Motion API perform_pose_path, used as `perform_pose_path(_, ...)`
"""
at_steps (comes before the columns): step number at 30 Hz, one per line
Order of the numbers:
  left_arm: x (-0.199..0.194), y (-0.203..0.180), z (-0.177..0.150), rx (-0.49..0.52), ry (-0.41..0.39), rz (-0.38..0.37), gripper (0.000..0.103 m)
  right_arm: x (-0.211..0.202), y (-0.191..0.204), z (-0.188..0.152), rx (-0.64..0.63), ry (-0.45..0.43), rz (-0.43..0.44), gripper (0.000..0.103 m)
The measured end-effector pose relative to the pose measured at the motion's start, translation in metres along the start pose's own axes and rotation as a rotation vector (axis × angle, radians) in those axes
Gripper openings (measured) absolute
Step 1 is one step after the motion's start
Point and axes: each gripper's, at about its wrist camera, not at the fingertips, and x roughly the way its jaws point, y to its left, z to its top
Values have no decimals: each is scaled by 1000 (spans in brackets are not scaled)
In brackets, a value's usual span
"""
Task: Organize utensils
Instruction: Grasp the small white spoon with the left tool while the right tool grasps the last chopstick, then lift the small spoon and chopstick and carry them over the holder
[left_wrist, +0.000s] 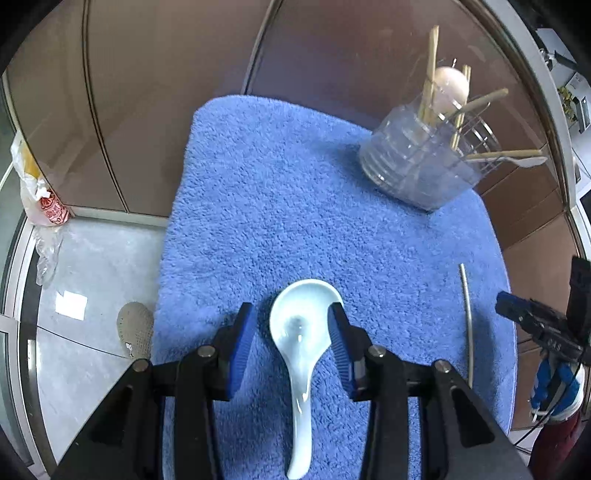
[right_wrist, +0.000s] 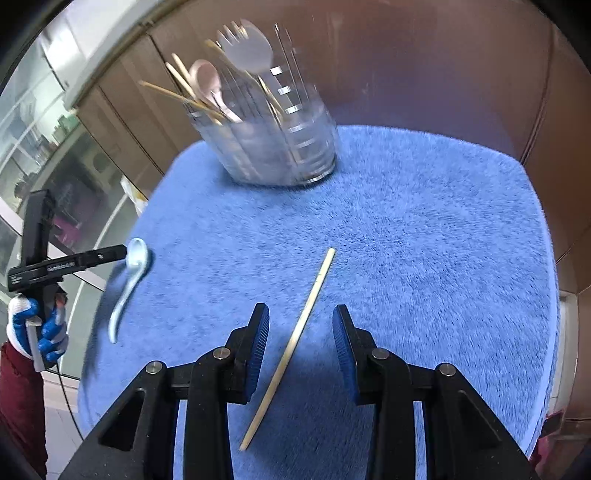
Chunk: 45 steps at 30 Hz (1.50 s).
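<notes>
**Two claws lowered over loose utensils on a blue towel**

The left claw (left_wrist: 291, 332) hangs partly open around the bowl of a pale spoon (left_wrist: 301, 354), pads beside it but not pressing, likely lined up for a grasp. The right claw (right_wrist: 300, 341) is also partly open and empty, straddling a chopstick (right_wrist: 295, 343) lying near the towel's (right_wrist: 424, 229) front edge. A clear holder (right_wrist: 273, 147), already carrying chopsticks and spoons, stands at the far edge. Only the right view shows the gloved hand (right_wrist: 37, 328) gripping the left claw's handle; only the left view shows floor beyond the towel's left edge.
</notes>
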Motion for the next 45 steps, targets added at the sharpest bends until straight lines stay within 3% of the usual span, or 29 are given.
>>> perform_pose_path(14,26,-5,3,12,69,11,14,53,-4,35,30,173,-68,29)
perform_pose_path(18,28,-10,2,15,67,26,12,64,7,38,1,199,-110,26)
perform_pose_path(22,28,-16,1,20,63,41,8,70,15,42,-21,213,-156,16)
perform_pose_path(28,20,-25,-4,26,38,53,7,76,13,45,-2,218,-141,6)
perform_pose_path(31,11,-29,-8,26,17,50,7,69,8,42,4,216,-127,6)
perform_pose_path(38,-25,-40,-19,28,-76,36,7,32,-1,28,-7,141,-60,6)
perform_pose_path(45,-85,-69,-14,46,-283,1,7,-54,19,22,-120,-177,57,6)
